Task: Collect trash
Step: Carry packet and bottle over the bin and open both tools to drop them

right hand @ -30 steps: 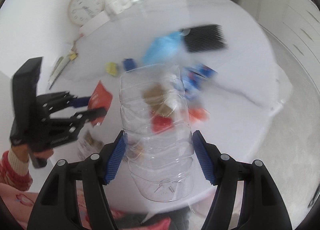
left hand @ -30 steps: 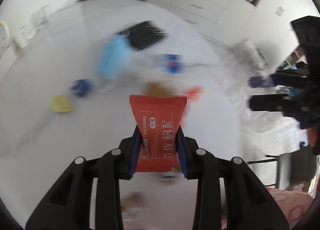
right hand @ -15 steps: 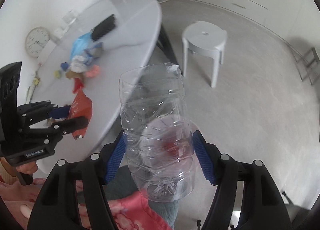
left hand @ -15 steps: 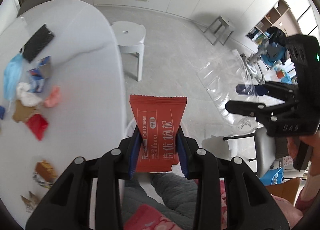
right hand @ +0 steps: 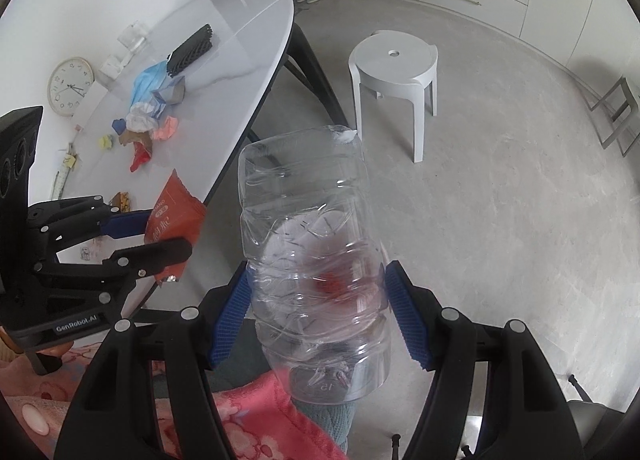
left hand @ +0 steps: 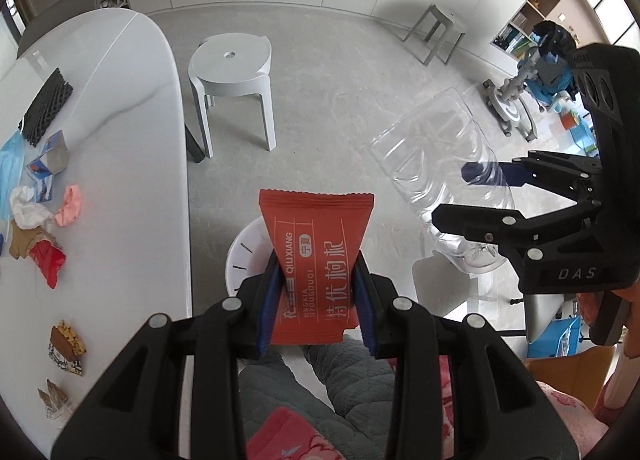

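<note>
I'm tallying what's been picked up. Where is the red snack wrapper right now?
The red snack wrapper is clamped in the left gripper, off the table's edge, above a white bin; the right wrist view shows it lower left.

Red snack packet point(left hand: 316, 264): "QIUXIANG"; left gripper point(right hand: 160, 238) body: "GenRobot.AI"; bottle point(right hand: 316, 272) base: "15"

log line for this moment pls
left gripper: shut on red snack packet | right gripper: shut on clear crushed plastic bottle | both off white table, above white bin

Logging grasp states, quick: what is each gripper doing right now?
Left gripper: closed on the red snack packet.
Right gripper: closed on the clear plastic bottle.
</note>
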Motion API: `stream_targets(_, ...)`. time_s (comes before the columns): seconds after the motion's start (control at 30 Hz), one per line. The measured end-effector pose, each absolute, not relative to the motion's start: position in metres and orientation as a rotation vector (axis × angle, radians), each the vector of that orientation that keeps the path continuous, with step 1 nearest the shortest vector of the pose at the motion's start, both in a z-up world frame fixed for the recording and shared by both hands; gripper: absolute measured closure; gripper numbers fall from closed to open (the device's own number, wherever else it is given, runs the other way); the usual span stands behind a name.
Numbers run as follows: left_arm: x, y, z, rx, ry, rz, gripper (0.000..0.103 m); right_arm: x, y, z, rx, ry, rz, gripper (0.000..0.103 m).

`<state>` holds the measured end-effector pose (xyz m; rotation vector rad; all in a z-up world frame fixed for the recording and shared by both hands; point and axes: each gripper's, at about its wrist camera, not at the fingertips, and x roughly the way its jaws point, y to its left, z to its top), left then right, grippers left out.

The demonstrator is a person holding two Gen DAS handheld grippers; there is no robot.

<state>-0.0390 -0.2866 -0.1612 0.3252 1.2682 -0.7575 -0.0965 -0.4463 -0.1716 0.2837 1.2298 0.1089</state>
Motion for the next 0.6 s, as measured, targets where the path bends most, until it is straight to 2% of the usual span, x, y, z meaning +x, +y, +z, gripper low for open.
stream_targets(0.23,-0.04,-0.285,-0.161,0.335,1.28,-0.751,0.067,-0.093,-0.44,-0.174,0.277,1.236,0.12,0.035)
stream_targets(0.27,-0.041,-0.285,-0.161,0.336,1.282,-0.748,0.057,-0.093,-0.439,-0.175,0.277,1.239,0.123,0.035)
stream_targets(0.3,-0.041,-0.288,-0.159,0.34,1.282,-0.739,0.04,-0.093,-0.439,-0.176,0.276,1.241,0.125,0.035)
stream_targets(0.37,-0.043,-0.289,-0.158,0.355,1.27,-0.72,0.024,-0.093,-0.437,-0.177,0.272,1.247,0.128,0.035)
stream_targets(0.5,-0.044,-0.286,-0.155,0.356,1.255,-0.714,0.013,-0.092,-0.434,-0.179,0.266,1.257,0.134,0.035)
stream_targets(0.6,-0.043,-0.281,-0.152,0.355,1.242,-0.705,0.011,-0.09,-0.431,-0.18,0.26,1.262,0.132,0.035)
